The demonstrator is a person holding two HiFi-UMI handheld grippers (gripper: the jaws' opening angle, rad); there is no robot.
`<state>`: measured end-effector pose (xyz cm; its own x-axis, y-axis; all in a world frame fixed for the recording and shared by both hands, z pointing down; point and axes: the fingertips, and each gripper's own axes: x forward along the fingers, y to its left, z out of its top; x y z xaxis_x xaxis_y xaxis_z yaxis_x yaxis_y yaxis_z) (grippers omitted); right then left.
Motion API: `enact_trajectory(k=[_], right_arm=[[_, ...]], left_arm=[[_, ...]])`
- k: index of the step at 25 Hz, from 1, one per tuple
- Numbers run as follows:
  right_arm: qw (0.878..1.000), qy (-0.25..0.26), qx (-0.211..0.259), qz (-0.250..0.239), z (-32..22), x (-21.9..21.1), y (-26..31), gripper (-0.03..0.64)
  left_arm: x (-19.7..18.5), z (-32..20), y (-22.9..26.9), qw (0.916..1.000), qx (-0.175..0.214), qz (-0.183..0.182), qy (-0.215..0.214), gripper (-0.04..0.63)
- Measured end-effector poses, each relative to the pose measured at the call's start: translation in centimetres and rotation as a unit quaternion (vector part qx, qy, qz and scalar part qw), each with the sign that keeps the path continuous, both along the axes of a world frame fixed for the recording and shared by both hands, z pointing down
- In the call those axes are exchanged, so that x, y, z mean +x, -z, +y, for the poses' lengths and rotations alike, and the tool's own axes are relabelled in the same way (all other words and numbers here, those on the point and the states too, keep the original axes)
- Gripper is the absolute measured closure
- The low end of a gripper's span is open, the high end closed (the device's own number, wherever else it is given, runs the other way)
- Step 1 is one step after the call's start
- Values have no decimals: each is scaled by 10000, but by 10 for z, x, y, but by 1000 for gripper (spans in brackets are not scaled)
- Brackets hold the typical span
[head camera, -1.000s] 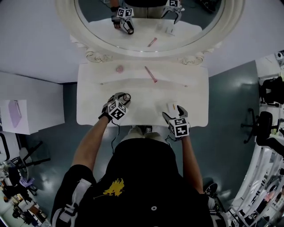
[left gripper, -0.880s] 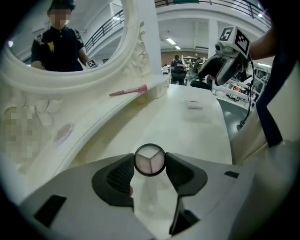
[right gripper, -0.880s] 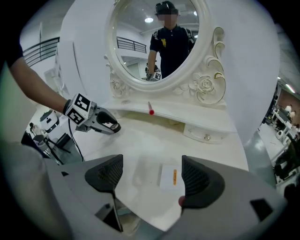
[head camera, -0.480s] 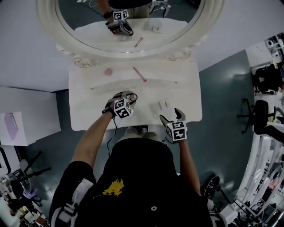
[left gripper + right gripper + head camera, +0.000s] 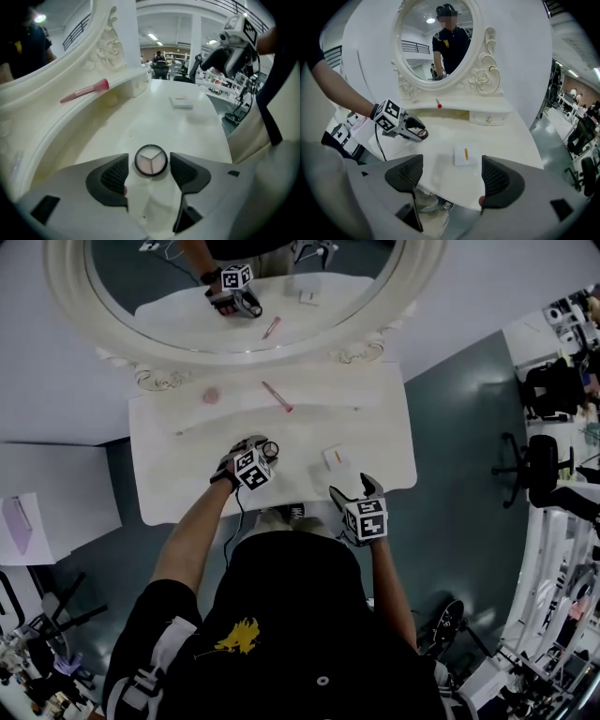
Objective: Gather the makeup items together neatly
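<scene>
Round compact [image 5: 150,160] lies between the left gripper's [image 5: 149,165] opening jaws, both pads [image 5: 185,171] just clear of its rim.

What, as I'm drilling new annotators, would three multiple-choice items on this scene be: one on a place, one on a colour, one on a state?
1. Where does the makeup brush lie?
A. On the floor
B. On the raised shelf under the mirror
C. In a drawer

2. What colour is the brush?
A. Blue
B. Pink
C. Black

3. How do the jaws of the right gripper stand?
A. Clamped on the brush
B. Shut tight, empty
C. Apart, gripping nothing

Answers:
1 B: it rests on the ledge just below the mirror.
2 B: its handle and head are pink.
3 C: the right gripper view shows a wide gap, with the pads touching nothing.
</scene>
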<state>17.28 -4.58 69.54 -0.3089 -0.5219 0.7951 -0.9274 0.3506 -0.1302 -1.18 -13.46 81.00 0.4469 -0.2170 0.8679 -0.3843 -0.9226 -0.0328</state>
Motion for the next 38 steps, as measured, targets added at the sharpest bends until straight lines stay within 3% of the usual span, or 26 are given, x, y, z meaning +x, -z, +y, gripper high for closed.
enact_trajectory(k=[2, 7, 10, 19, 25, 28, 31, 33, 34, 38], right_arm=[[9999, -86, -40, -60, 1, 2, -4, 210], [9999, -38, -95, 55, -3, 0, -13, 210], [9999, 34, -65, 86, -12, 3, -12, 210], [9996, 149, -214, 134, -41, 11, -38, 210], [9973, 227, -650, 257, -50, 10, -82, 222], [9962, 37, -830, 260, -53, 7, -99, 222], [9946, -5, -852, 590, -60, 9, -102, 221], [9930, 196, -928, 705, -60, 7, -107, 243], [9923, 332, -935, 740, -59, 5, -108, 288], [9901, 669, -956, 778, -57, -1, -110, 295]], left_arm=[[1, -4, 5, 9989, -160, 224, 369, 255], [-18, -15, 35, 9953, 219, 618, 708, 249], [-41, -22, 63, 9875, 482, 889, 1205, 254], [-108, -1, 181, 9377, 1645, 1589, 2614, 298], [-134, 25, 228, 8949, 2048, 1769, 3547, 304], [-141, 34, 238, 8844, 2178, 1777, 3727, 304], [-148, 41, 243, 8764, 2228, 1810, 3867, 304], [-152, 46, 244, 8730, 2249, 1806, 3934, 304], [-154, 49, 244, 8712, 2253, 1799, 3973, 304], [-162, 59, 242, 8641, 2232, 1762, 4153, 304]])
